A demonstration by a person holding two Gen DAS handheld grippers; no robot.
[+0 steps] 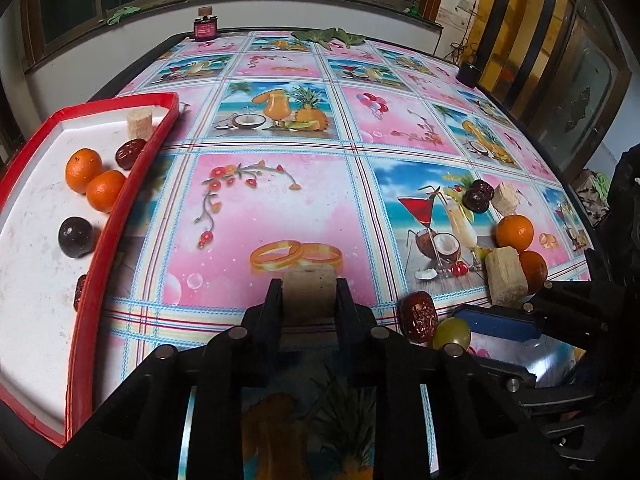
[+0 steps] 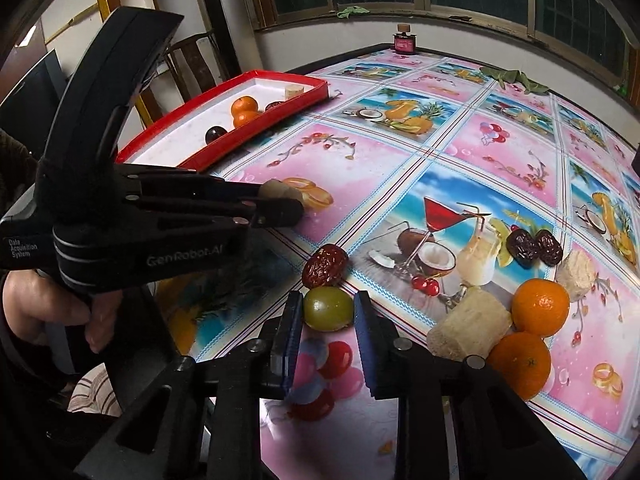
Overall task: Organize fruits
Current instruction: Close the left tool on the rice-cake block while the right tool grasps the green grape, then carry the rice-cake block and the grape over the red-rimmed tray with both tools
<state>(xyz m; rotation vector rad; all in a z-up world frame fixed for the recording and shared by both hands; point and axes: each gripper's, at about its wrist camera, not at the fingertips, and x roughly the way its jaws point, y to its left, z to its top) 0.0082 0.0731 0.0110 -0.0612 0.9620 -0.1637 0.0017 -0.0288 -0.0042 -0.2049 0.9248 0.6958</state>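
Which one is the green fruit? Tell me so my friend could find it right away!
Start at the flowery pink table cover and go to its near edge, where the right gripper points. The green fruit sits between its blue-padded jaws, just below a wrinkly red date. It is the only smooth, round, yellow-green thing there; its neighbours are orange, dark red or pale tan.

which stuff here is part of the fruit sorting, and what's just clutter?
Job: red tray, oranges, red dates, green fruit, sugarcane piece, dark round fruit.
Clutter: pink bottle, green cloth, black cup.
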